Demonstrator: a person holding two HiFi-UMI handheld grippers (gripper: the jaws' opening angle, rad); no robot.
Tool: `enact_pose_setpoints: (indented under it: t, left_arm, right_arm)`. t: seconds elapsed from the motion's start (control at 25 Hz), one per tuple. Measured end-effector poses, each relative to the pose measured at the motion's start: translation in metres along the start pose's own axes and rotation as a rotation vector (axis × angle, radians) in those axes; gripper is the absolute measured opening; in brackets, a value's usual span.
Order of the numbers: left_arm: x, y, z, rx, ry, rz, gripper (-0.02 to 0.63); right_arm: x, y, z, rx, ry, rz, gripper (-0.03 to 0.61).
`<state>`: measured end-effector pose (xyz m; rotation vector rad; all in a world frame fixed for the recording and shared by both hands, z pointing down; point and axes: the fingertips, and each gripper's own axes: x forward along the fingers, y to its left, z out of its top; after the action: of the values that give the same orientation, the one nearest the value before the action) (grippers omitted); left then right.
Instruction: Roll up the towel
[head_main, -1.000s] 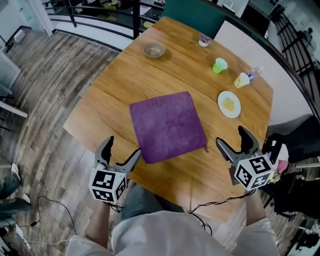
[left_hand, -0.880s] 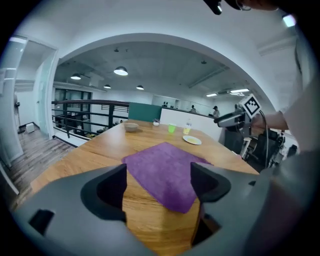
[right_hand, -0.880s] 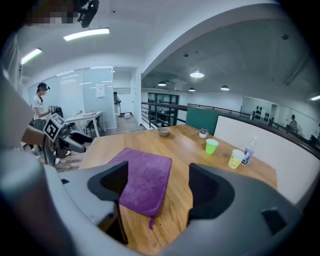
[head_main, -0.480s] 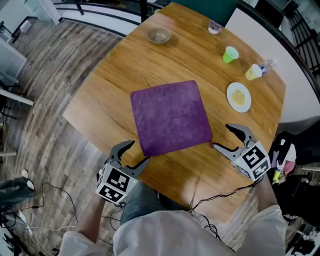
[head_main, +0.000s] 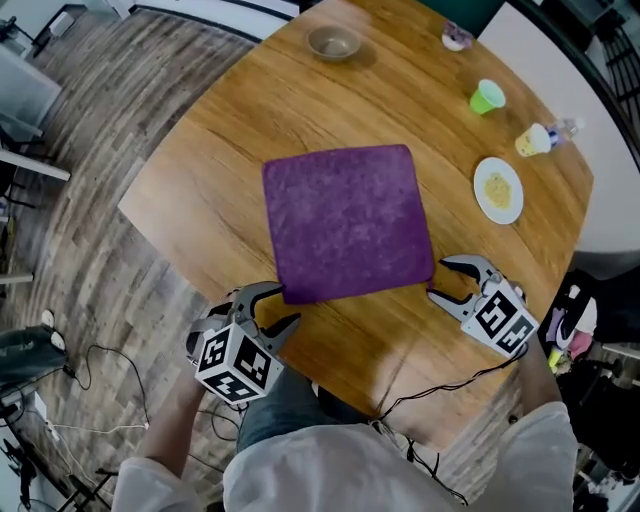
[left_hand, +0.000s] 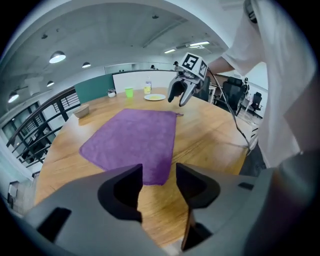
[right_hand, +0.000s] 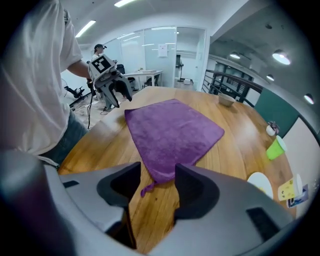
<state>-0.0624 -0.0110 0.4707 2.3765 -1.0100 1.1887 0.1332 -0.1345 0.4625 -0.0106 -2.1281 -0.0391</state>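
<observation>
Head view: towel (head_main: 345, 222) lies flat at frame centre. Left gripper (head_main: 285, 305) and right gripper (head_main: 440, 279) have dropped to its near corners since a second ago.
Left gripper view: jaws closing, towel corner just ahead of them, nothing pinched.
Right gripper view: jaws closing, corner between them, not yet gripped. Judgement: rolling not begun.

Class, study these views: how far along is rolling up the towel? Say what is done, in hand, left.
Done: nothing rolled; the purple towel lies flat on the table. In hand: the left gripper and right gripper sit at its near corners, jaws closing, nothing pinched yet. Left: grip the edge and roll it all.
</observation>
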Motion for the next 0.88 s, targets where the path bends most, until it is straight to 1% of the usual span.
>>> enact_pose_setpoints:
  t: [0.12, 0.28, 0.52, 0.6, 0.88]
  left_arm:
    - [0.008, -0.001, -0.006, 0.049, 0.043, -0.015, 0.187]
    - [0.016, -0.004, -0.012, 0.096, 0.088, -0.042, 0.166]
    - [0.02, -0.009, -0.021, 0.206, 0.157, -0.052, 0.128]
    - [0.022, -0.01, -0.021, 0.222, 0.169, -0.058, 0.12]
    - [0.029, -0.011, -0.023, 0.248, 0.202, -0.075, 0.097]
  right_arm:
    - [0.01, 0.003, -0.005, -0.037, 0.024, 0.028, 0.209]
    - [0.015, 0.005, -0.013, -0.089, 0.07, 0.046, 0.189]
    - [0.021, 0.008, -0.021, -0.144, 0.103, 0.07, 0.154]
    - [0.021, 0.009, -0.022, -0.168, 0.111, 0.076, 0.137]
    - [0.028, 0.009, -0.03, -0.233, 0.15, 0.088, 0.109]
